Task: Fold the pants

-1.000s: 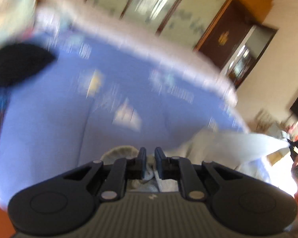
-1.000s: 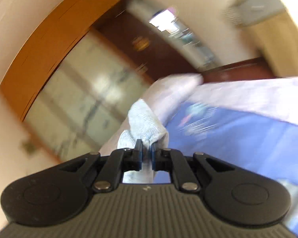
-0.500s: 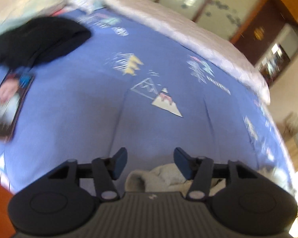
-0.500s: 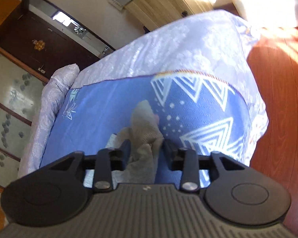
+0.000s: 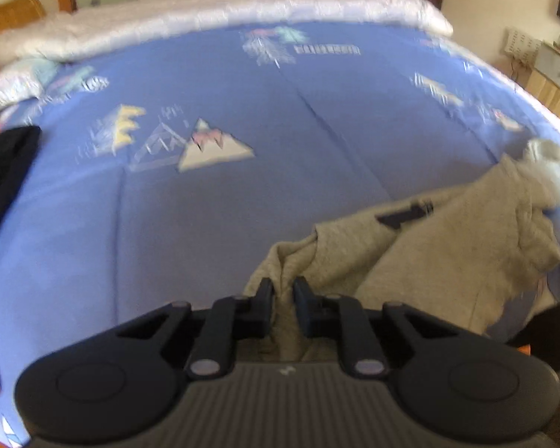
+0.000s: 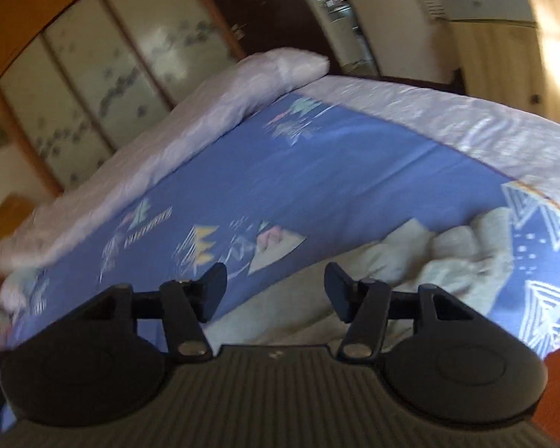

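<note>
Dark garment (image 5: 3, 179): seen at far left of the left wrist view, well left of the left gripper, lying on the bedspread.
Bedspread (image 5: 280, 119): blue, printed with mountain shapes, spread ahead of both tools; pale quilt (image 5: 212, 18) bunched along its far edge.
Left gripper (image 5: 282, 295): jaws closing to a narrow gap, a fold of the pants pinched between the pads.
Pants (image 5: 448, 254): beige, rumpled, spread from the left gripper's tips out to the right and ahead, laid on the bedspread; a small dark label was seen on the cloth.
Right gripper (image 6: 276, 291): jaws opening, set wide, nothing pressed by the fingers (image 6: 214, 283).
Pants, right view (image 6: 410, 257): found below and ahead-right of the open tips, crumpled toward the bed's right edge, not gripped.
Cabinet (image 6: 504, 30): wooden, far right, beyond the bed.
</note>
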Demonstrator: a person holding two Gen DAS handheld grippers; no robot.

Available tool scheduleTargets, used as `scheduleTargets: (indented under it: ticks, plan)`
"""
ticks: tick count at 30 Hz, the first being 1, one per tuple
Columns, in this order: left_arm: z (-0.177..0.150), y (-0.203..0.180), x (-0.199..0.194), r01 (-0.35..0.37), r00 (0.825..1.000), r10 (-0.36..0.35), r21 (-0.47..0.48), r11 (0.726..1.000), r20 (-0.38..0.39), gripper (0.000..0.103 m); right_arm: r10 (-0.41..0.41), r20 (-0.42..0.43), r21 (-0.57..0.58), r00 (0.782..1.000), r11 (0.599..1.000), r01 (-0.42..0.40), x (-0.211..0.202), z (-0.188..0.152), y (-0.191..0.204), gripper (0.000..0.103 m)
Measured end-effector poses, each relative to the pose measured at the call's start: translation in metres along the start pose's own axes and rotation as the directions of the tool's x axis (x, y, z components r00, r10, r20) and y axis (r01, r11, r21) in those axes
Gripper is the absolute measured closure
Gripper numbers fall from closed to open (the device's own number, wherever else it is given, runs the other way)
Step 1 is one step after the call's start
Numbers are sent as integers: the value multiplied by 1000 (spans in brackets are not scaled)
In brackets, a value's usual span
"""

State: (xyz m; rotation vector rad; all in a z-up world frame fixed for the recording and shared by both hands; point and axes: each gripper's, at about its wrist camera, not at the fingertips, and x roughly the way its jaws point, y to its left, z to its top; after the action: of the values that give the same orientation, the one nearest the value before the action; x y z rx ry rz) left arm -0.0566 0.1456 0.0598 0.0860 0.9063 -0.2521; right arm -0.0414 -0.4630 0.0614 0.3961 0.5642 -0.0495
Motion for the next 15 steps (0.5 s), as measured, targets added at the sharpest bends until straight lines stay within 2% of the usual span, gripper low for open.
scheduleTargets:
  ticks: [2, 3, 7, 10, 12, 15]
  plan:
    - [7, 10, -21, 11, 998, -7, -56, 998, 67, 90, -41, 8, -87, 999, 995, 41, 5, -5, 15, 43]
    - [10, 14, -33, 26, 994, -17, -82, 996, 105, 90, -56, 19, -80, 998, 995, 57, 6, -4, 14, 43]
    - [22, 26, -74, 90, 967, -45, -167, 982, 252, 90, -97, 88, 94, 991, 992, 89, -7, 17, -21, 43]
    - [30, 36, -92, 154, 932, -53, -260, 953, 358, 90, -181, 124, 203, 976, 967, 153, -21, 25, -51, 43]
    - [36, 43, -98, 208, 910, -62, -322, 923, 410, 90, -218, 116, 281, 969, 943, 179, -28, 24, -74, 44]
    - [39, 50, -104, 256, 893, -77, -361, 897, 442, 90, -199, 69, 361, 977, 918, 162, -31, 15, -102, 47]
